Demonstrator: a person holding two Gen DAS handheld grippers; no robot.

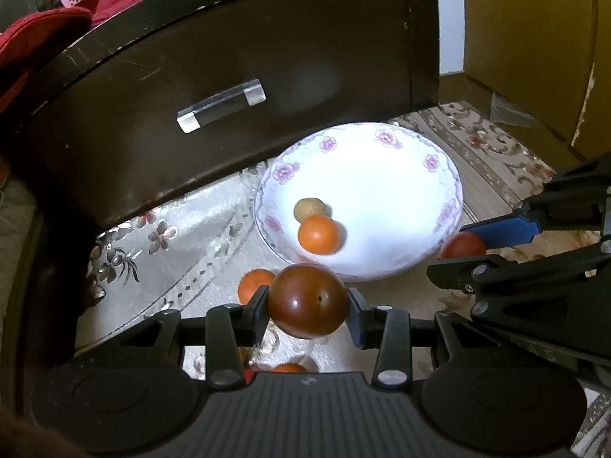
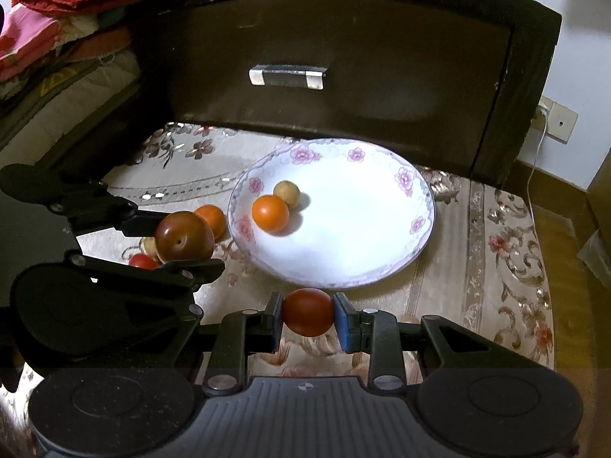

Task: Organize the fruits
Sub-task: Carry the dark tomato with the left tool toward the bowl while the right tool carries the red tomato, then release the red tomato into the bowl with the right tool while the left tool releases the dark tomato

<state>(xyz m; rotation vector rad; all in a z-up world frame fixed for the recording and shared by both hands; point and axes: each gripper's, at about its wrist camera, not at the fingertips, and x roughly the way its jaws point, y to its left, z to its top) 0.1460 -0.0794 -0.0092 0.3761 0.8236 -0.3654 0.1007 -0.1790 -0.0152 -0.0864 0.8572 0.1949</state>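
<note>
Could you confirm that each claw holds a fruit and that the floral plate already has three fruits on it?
Not quite: the plate has two fruits on it, not three, an orange and a small tan fruit, as the right wrist view shows. The rest stands: the left claw holds a dark brown fruit and the right claw holds a red fruit.

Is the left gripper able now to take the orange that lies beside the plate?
Probably not: the left gripper is shut on a dark plum, so its fingers are full, although the orange lies near.
</note>
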